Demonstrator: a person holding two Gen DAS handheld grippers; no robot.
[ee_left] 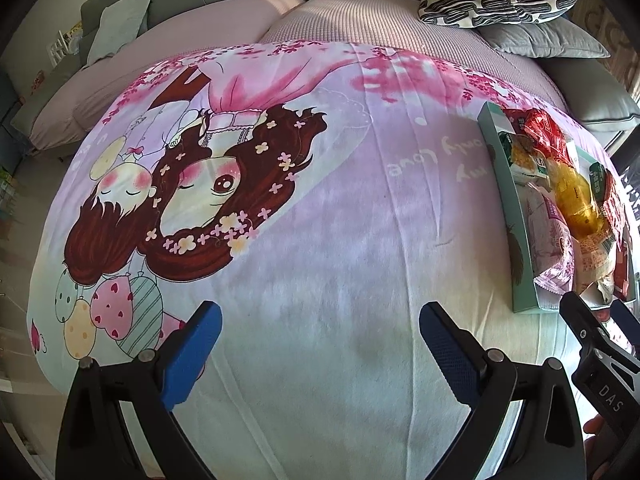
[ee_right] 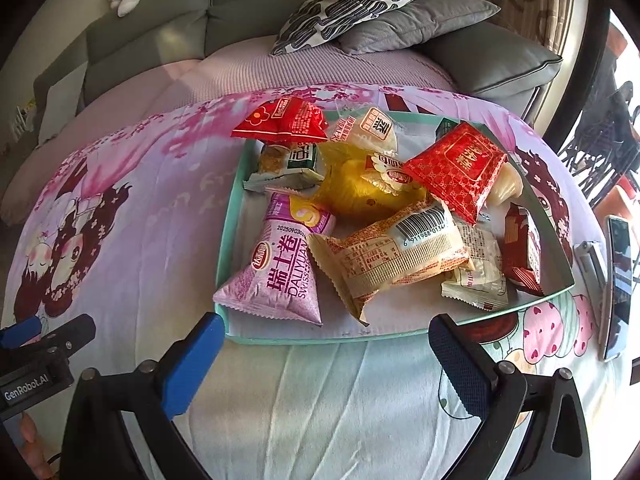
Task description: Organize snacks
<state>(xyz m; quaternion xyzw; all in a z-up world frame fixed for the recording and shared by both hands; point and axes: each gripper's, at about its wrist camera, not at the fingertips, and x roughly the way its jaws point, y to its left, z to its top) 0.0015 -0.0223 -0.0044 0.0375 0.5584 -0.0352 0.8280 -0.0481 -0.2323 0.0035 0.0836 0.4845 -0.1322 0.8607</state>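
Currently, both the left tongs (ee_left: 320,356) and the right tongs (ee_right: 324,364) are being held apart and empty above a cartoon-print blanket (ee_left: 320,240), while loosely heaped snack packets (ee_right: 372,216) in a shallow teal tray (ee_right: 236,216) are risking being knocked over its low rim.

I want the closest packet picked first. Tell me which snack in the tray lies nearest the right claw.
The pink Swiss-roll packet, at the tray's near left corner, its lower edge closest to the open right claw. The beige barcode packet lies slightly farther back.

Both wrist views look down, sharing the snack tray (ee_right: 236,216)
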